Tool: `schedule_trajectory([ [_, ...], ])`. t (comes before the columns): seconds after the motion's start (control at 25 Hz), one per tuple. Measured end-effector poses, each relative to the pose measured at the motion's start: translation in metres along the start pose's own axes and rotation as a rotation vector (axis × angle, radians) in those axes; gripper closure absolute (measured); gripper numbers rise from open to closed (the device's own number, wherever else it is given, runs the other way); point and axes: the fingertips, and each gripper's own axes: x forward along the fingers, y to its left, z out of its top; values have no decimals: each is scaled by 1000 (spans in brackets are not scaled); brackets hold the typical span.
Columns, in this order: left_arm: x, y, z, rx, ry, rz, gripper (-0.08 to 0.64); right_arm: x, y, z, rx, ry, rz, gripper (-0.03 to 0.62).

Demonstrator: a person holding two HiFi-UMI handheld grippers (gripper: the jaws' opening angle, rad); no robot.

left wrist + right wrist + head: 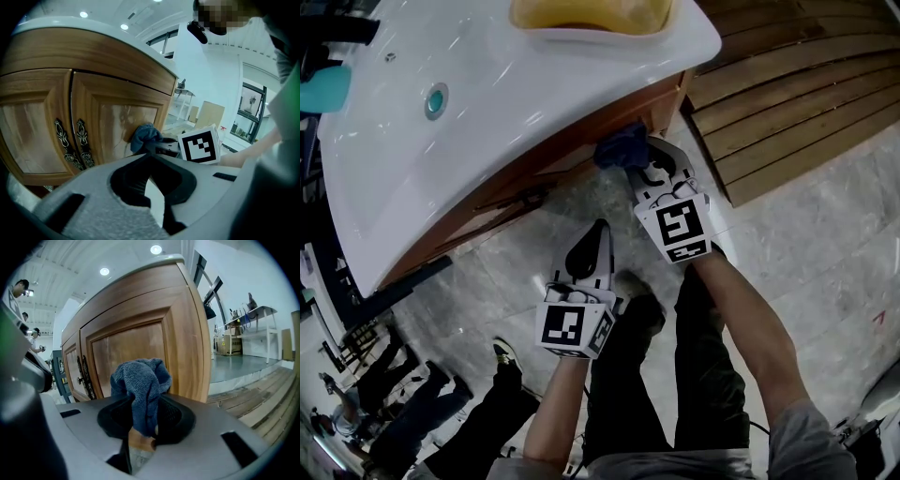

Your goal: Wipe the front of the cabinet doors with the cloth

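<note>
A blue cloth (140,385) is bunched between the jaws of my right gripper (143,427), which is shut on it. The cloth (622,147) presses against the right wooden cabinet door (131,350) under the white basin. From the left gripper view the cloth (144,135) sits on that right door (117,124), with the right gripper's marker cube (200,145) behind it. My left gripper (592,246) hangs lower and to the left, away from the doors, its jaws shut with nothing between them (154,187).
A white basin counter (487,103) overhangs the cabinet. Two ornate dark handles (72,143) meet at the doors' middle seam. Wooden slats (797,84) lie on the floor at right. The person's legs and shoes (637,309) stand on grey tile; other people are at lower left.
</note>
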Motion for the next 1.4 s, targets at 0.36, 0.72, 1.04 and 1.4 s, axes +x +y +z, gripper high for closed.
schedule_trajectory([
  [0.36, 17, -22, 4, 5, 8, 3, 554, -11, -26, 2, -6, -3, 6, 502],
  [0.72, 34, -44, 7, -10, 16, 2, 554, -26, -59, -7, 34, 5, -14, 502],
  [1.04, 31, -52, 9, -32, 8, 9, 554, -47, -92, -10, 55, 12, -73, 502],
  [1.4, 9, -62, 11, -44, 8, -3, 554, -82, -76, -11, 54, 30, -83, 502],
])
